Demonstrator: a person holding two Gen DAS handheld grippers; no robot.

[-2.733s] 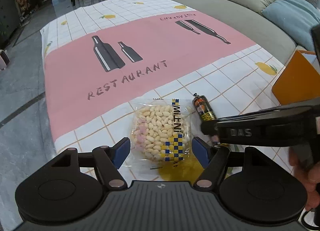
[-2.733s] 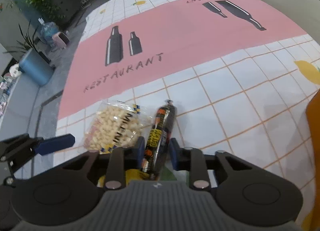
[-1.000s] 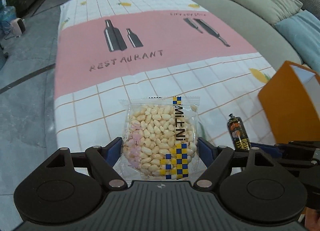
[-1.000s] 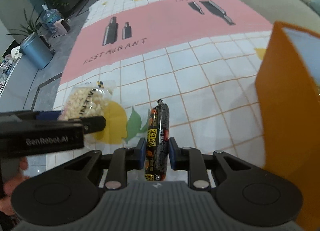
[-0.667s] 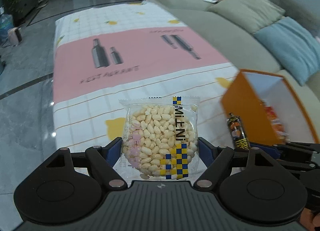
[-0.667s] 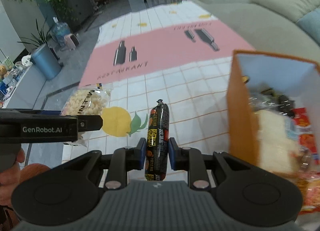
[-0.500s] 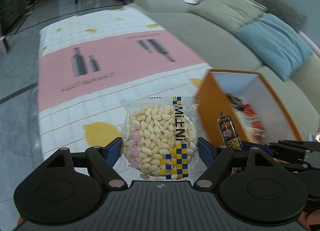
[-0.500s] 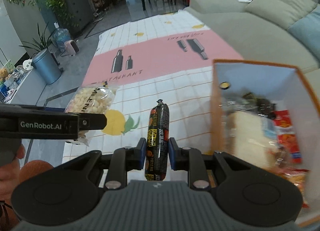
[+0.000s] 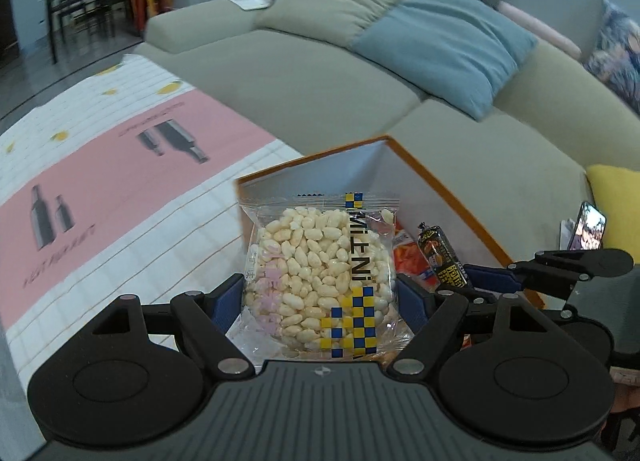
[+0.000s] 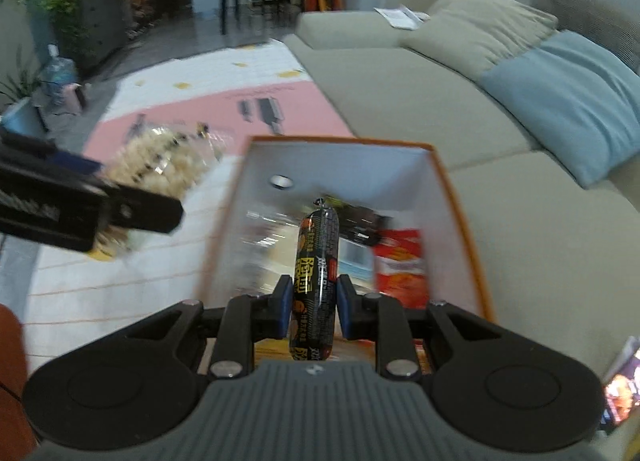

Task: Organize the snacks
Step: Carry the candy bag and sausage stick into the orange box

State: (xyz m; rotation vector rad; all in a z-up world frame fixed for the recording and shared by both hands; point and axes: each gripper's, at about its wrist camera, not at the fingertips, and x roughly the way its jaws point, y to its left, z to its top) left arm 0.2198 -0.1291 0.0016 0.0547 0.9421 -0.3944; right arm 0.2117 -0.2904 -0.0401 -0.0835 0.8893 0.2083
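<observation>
My left gripper (image 9: 320, 301) is shut on a clear bag of puffed rice snacks (image 9: 316, 273) with a blue and yellow check strip, held up over the near left corner of the orange box (image 9: 448, 189). My right gripper (image 10: 311, 309) is shut on a dark sausage stick (image 10: 316, 261), which hangs over the open orange box (image 10: 460, 197). In the left wrist view the sausage stick (image 9: 442, 255) and the right gripper (image 9: 492, 275) show at the right, above the box. The snack bag (image 10: 160, 165) and left gripper appear blurred at the left of the right wrist view.
The box holds several snack packs, among them a red packet (image 10: 400, 261). It stands at the edge of the pink and white tablecloth (image 9: 100, 189), beside a grey-green sofa (image 9: 320, 73) with blue cushions (image 9: 444, 45). A phone (image 9: 588, 227) leans at the far right.
Both grippers have swung right and up, from above the tablecloth to over the orange box, each still gripping its snack. The box interior has come into full view.
</observation>
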